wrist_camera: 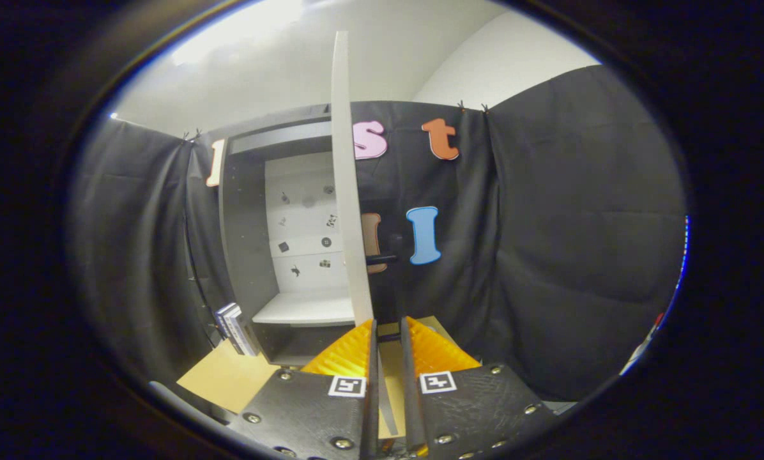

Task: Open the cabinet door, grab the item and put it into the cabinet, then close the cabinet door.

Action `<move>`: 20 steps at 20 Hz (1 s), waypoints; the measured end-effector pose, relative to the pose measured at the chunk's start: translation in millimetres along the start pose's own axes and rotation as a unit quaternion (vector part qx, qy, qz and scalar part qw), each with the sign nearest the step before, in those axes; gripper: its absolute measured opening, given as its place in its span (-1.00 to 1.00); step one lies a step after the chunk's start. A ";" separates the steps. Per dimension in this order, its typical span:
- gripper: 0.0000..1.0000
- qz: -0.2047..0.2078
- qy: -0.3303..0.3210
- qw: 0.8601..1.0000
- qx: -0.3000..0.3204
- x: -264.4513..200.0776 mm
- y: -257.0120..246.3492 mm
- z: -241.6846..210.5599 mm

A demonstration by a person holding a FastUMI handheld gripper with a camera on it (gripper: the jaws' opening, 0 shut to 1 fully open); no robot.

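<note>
The gripper (388,329) is seen nearest, its two fingers drawn to a narrow gap with nothing gripped between them; the lower edge of the tall white cabinet door (347,191) stands just ahead of that gap, seen edge-on, and whether the left finger touches it cannot be told. The door is swung well open, so the opening step is judged done or nearly done, and fetching the item is judged to be the step next in hand. A short dark knob (382,259) sticks out from the door's far face, beside the door at about mid-height. Left of the door, the dark grey wooden cabinet (248,243) stands on a tan tabletop (229,377); its pale back panel bears small dark marks, and a white shelf (302,310) inside it carries nothing that can be made out. Leaning at the cabinet's outer left side, well left of the door, a small boxed item with a pale face (236,327) is taken to be the thing to be put in. The next move is judged to call for backing off the door, widening the fingers and turning left towards that box.
</note>
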State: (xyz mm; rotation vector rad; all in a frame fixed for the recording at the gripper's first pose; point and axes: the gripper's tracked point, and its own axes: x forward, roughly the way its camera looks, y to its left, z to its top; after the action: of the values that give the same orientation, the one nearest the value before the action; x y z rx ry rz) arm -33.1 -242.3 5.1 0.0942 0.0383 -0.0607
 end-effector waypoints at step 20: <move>0.79 0.081 0.142 0.986 -0.023 76.2 244.5 -225.9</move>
State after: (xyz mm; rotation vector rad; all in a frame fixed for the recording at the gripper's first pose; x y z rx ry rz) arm 50.2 17.7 -200.1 0.0590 0.3156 0.1163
